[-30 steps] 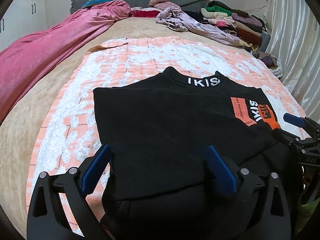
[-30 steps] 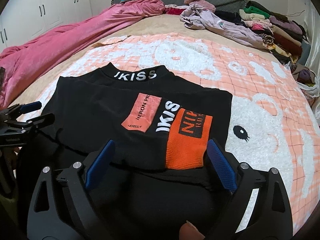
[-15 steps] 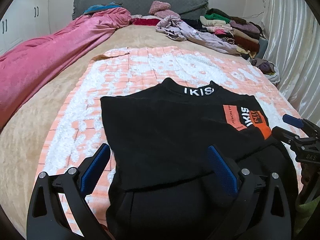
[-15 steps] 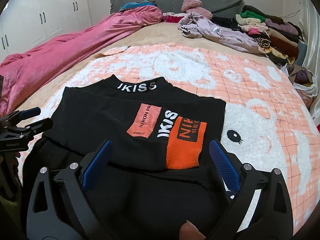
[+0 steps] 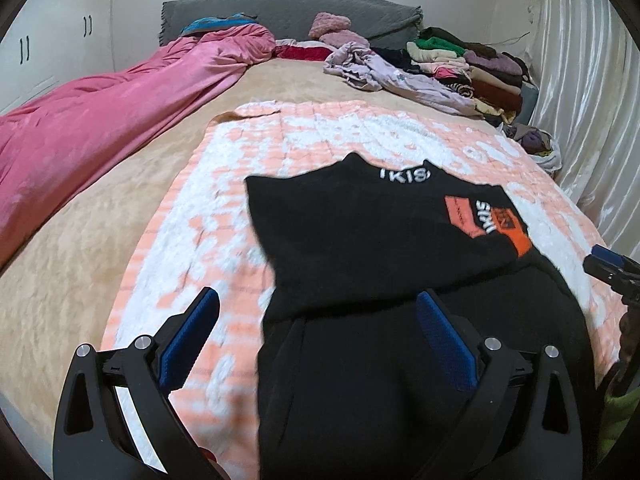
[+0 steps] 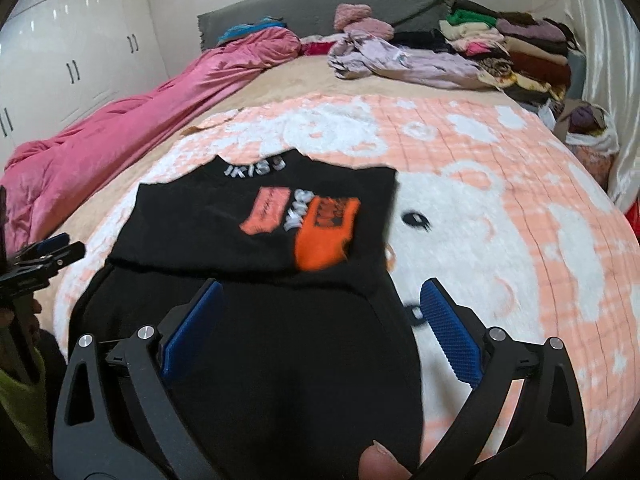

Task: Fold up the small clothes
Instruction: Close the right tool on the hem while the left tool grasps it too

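A black top (image 5: 360, 232) with white "IKISS" lettering and orange patches lies flat on the pink-and-white blanket (image 5: 224, 216); it also shows in the right wrist view (image 6: 256, 232). Its lower part is folded up over the body, and the near part hangs toward me. My left gripper (image 5: 316, 332) is open and empty above the top's left near edge. My right gripper (image 6: 320, 320) is open and empty above the top's right near edge. Each gripper's tip shows at the edge of the other's view.
A pink duvet (image 5: 100, 120) runs along the bed's left side. A lilac garment (image 5: 384, 76) and a stack of folded clothes (image 5: 472, 68) lie at the far right by the grey headboard (image 5: 288, 12). A curtain (image 5: 592, 100) hangs at the right.
Both grippers have pulled back and risen from the top. The left one has shifted left, the right one right. Both stay open and empty.
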The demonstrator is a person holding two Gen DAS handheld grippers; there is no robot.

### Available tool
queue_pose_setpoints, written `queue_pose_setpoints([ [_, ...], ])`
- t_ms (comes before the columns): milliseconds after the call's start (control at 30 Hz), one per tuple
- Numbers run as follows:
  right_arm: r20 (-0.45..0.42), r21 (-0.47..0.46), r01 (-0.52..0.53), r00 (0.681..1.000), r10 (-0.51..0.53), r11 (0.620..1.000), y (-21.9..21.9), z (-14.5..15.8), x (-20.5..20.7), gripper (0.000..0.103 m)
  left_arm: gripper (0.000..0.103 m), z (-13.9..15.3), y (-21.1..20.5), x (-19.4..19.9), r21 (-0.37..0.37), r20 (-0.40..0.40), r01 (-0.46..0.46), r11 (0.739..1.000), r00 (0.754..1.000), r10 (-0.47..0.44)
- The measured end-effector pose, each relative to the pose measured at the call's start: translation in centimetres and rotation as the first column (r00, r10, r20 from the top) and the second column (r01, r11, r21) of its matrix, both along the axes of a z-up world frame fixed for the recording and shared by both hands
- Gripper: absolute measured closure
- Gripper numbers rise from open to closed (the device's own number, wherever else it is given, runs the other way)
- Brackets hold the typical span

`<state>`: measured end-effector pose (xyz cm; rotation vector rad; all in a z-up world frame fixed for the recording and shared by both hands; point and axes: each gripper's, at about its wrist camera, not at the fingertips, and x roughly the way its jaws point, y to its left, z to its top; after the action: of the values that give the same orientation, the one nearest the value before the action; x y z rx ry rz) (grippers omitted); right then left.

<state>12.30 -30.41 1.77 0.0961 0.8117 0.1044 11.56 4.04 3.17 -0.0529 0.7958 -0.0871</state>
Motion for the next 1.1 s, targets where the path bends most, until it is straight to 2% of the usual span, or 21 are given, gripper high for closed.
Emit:
queue_pose_setpoints([
  [367, -0.106, 0.041, 0.054, 0.993, -0.05, 0.998, -2.1, -2.3, -4.6, 0.01, 0.005, -1.5, 3.6, -5.5, -0.007, -0.071, -0.057, 0.998, 0.996, 0.056],
  [667, -0.153, 0.009, 0.045, 0.987, -0.043, 0.999, -2.6, -2.8, -8.7, 0.01, 0.005, -4.1, 2.7, -9.5, -0.008, -0.158, 0.006, 1.0, 0.987, -0.008],
  [833, -0.225, 0.002, 0.049, 0.973, -0.048, 0.999, -3.4, -4.2, -10.2, 0.01, 0.006, -6.1, 2.1, -10.3, -0.032, -0.22, 0.027, 0.999, 0.975, -0.034],
  [867, -0.236, -0.001, 0.051, 0.971, -0.05, 0.999, -3.5, -4.5, -10.3, 0.011, 0.006, -6.3, 2.0, -10.3, -0.032, -0.226, 0.027, 0.999, 0.974, -0.034],
  [933, -0.261, 0.002, 0.04, 0.965, -0.038, 0.999, -3.5, -5.0, -10.5, 0.022, 0.006, -6.6, 1.9, -10.2, -0.036, -0.235, 0.025, 0.999, 0.971, -0.033],
  [1033, -0.29, 0.003, 0.038, 0.956, -0.035, 0.999, -3.5, -5.7, -10.4, 0.031, 0.006, -7.3, 1.9, -9.9, -0.044, -0.259, 0.015, 0.999, 0.966, -0.026],
  [1100, -0.311, 0.011, 0.041, 0.95, -0.036, 0.999, -3.6, -6.2, -10.2, 0.035, 0.006, -7.7, 1.9, -9.8, -0.056, -0.27, 0.011, 0.998, 0.962, -0.026],
])
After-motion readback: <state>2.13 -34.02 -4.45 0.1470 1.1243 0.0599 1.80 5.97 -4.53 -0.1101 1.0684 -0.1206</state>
